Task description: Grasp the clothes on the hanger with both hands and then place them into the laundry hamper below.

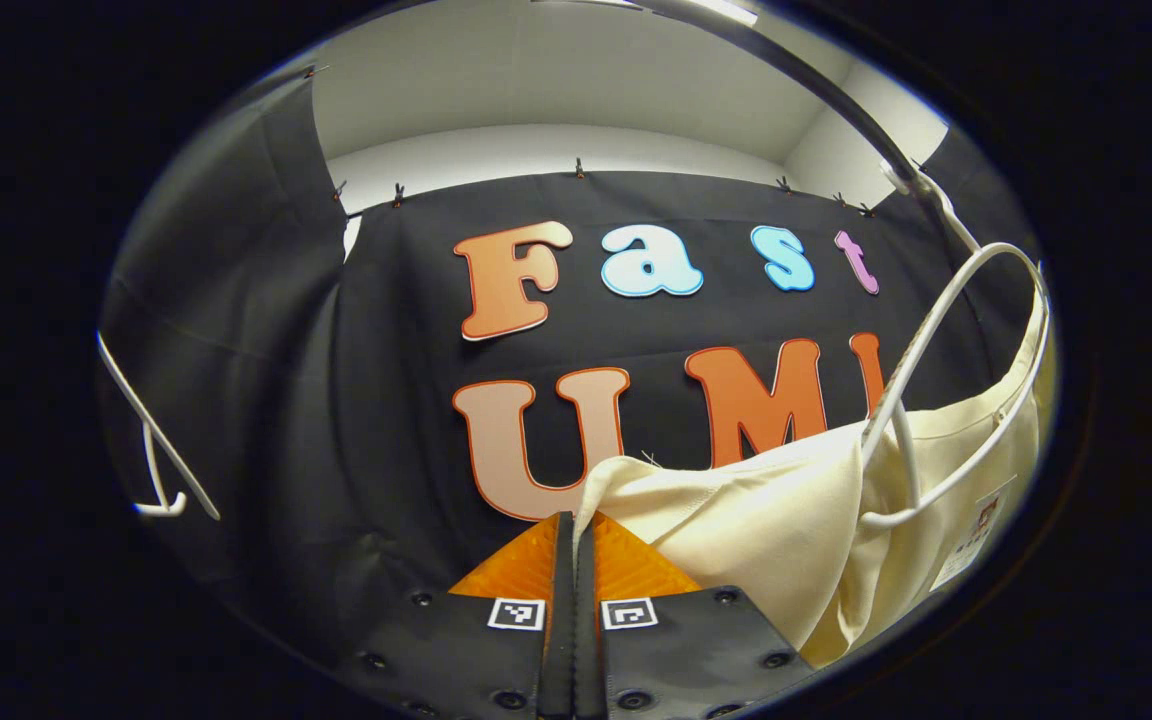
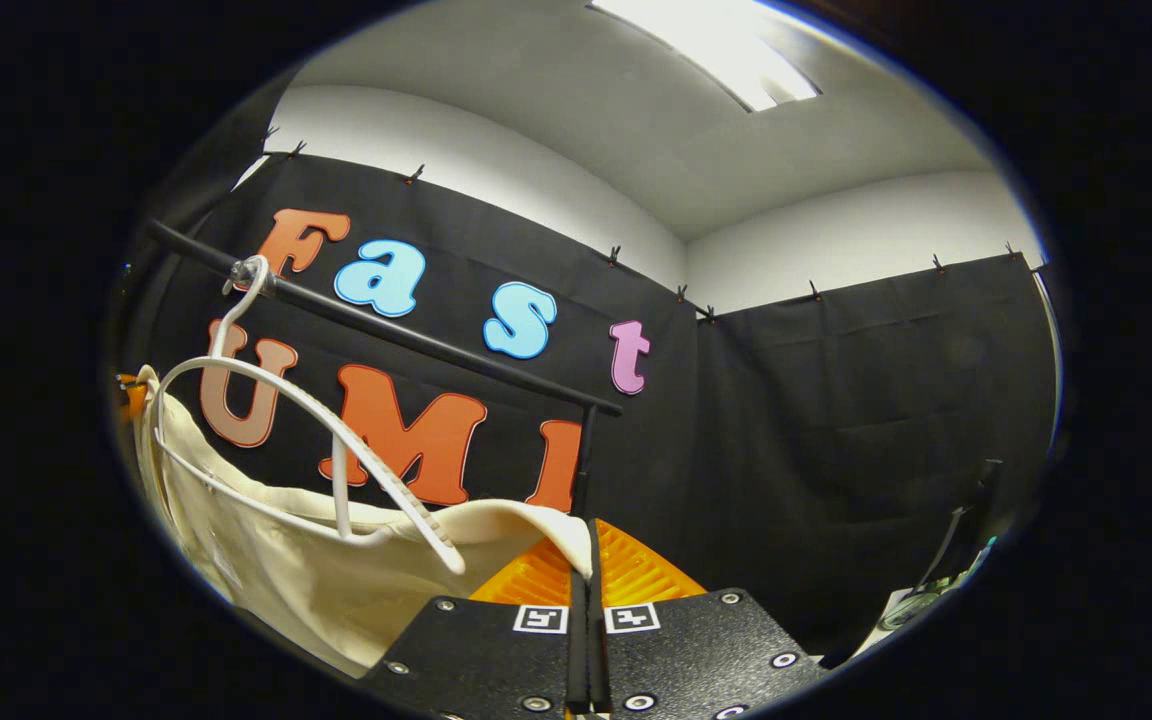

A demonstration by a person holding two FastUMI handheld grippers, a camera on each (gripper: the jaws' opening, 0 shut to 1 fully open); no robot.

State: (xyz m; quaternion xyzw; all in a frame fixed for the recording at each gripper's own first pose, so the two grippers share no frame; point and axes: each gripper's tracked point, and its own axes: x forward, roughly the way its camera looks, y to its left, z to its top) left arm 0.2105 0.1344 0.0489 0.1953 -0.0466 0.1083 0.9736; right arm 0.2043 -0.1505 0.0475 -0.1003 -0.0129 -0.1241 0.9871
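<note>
Left gripper (image 1: 576, 525) pinches cream garment (image 1: 766, 510) shoulder; spare hanger (image 1: 161, 450) far left. Right gripper (image 2: 591, 535) pinches opposite shoulder below rail (image 2: 386, 330); white hanger (image 2: 336, 430) half freed.

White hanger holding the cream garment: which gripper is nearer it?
Right, probably. Right gripper clamps cloth beside the hanger; left gripper clamps cloth farther out from it.

**A cloth-walled recording booth, set up like a laundry corner**

This is a staged booth, not a lived-in room. Black cloth (image 2: 836, 400) is clipped up as walls, with plain white wall and ceiling above it and a ceiling light panel (image 2: 706, 50) overhead. A dark rail (image 2: 416, 335) runs in front of the cloth; a white hanger (image 2: 336, 430) hooks onto it, carrying a cream garment (image 2: 266, 570). Right of the rail, low down, stands what may be equipment, too dim to tell.
</note>
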